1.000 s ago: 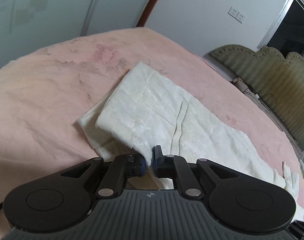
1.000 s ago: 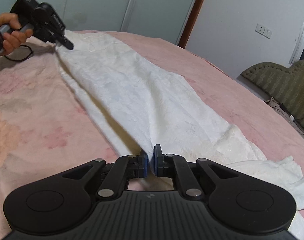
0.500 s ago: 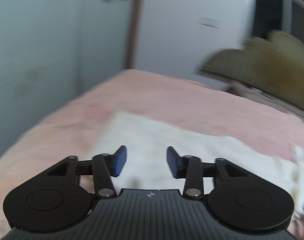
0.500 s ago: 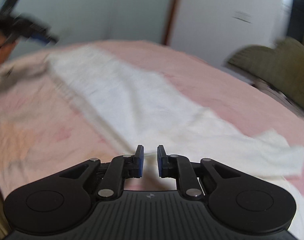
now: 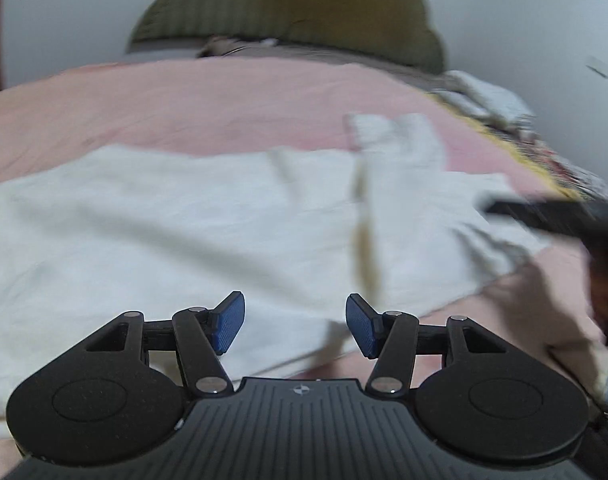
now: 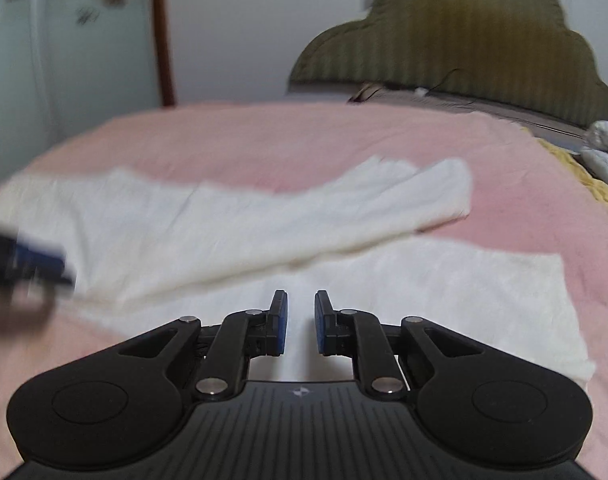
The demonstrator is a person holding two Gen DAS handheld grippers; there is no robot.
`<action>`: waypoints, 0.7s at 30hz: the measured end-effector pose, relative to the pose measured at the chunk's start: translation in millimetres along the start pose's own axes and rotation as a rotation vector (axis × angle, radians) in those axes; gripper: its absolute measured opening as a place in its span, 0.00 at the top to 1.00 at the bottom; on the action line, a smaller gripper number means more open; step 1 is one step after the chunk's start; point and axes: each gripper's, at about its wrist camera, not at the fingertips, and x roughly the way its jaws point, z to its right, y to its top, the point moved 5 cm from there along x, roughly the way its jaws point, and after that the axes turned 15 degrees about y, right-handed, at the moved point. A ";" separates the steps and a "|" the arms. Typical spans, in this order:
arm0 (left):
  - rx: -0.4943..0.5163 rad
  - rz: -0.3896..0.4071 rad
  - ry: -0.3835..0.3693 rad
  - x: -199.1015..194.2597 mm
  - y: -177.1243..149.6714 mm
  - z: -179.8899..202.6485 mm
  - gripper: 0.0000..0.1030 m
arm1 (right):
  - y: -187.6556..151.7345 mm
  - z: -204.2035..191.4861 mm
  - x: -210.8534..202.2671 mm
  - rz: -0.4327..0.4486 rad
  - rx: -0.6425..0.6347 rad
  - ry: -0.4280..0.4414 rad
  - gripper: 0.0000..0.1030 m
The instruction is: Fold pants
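- Hovering over the bed, the left claw point(image 5: 295, 322) stands with its blue pads well apart; its jaws have just been opening, and nothing is between them.
- Beyond its fingertips lie the white, lightly textured cloth pants point(image 5: 175, 232), spread flat on the pink bedsheet point(image 5: 223, 96); their near edge runs under the claw.
- A seam or pale yellowish strip runs down the pants to the right of the left claw, blurred by motion.
- At the right edge of the left wrist view the other black claw shows as a dark blurred streak, over the pants' right end.
- The right claw point(image 6: 300, 322) has only a narrow gap between its blue pads; the jaws have opened a little, and no cloth is caught between them.
- Directly ahead of it one layer of the white pants point(image 6: 424, 280) lies flat on the bed, and a second length of the same cloth lies diagonally over it, ending well apart toward the upper right.
- At the left edge of the right wrist view the left claw appears blurred, with a blue pad showing, above the pants.
- Farther back stands an olive-green padded scalloped headboard point(image 6: 464, 40), with white bundles of cloth point(image 6: 606, 148) at the bed's right edge.
- Behind the bed are a pale wall point(image 6: 231, 32) and a brown vertical door frame point(image 6: 161, 32).
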 end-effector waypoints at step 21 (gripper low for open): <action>0.121 0.063 -0.100 67.7 18.8 78.8 0.60 | 109.2 90.2 221.4 -0.146 0.175 -0.305 0.49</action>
